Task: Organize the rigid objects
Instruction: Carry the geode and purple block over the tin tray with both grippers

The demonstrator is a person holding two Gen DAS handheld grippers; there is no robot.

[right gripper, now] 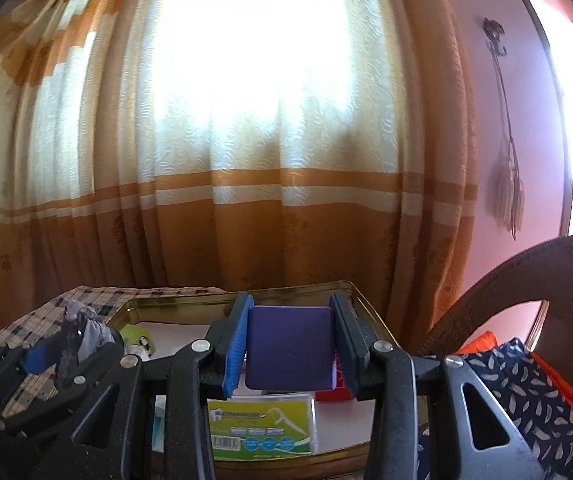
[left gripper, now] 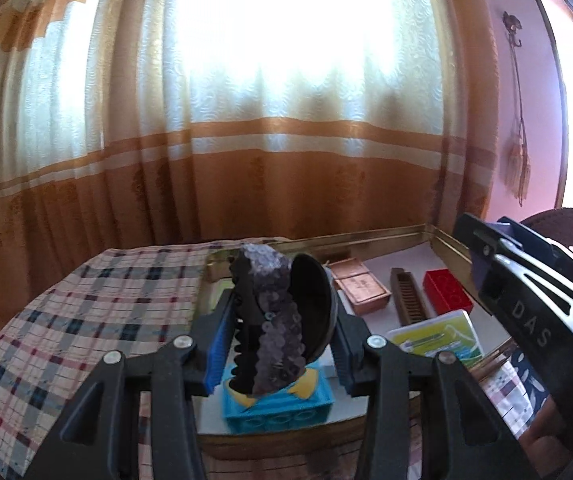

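My left gripper [left gripper: 281,332] is shut on a dark sequined hair claw clip [left gripper: 274,280]; a round black shell [left gripper: 314,300] sits against the right pad. It hangs above a blue toy brick [left gripper: 282,408] lying in the gold-rimmed tray [left gripper: 370,236]. My right gripper [right gripper: 290,332] is shut on a flat purple block [right gripper: 290,354], held over the tray [right gripper: 190,299]. In the left wrist view the right gripper [left gripper: 498,252] reaches in from the right. The left gripper [right gripper: 62,346] with the clip shows at the lower left of the right wrist view.
In the tray lie a copper box [left gripper: 360,286], a brown comb-like bar [left gripper: 408,298], a red brick [left gripper: 446,290] and a green floss pack [left gripper: 434,338]. The tray rests on a checked cloth [left gripper: 86,320]. A curtain hangs behind; a brown chair back [right gripper: 506,280] stands at the right.
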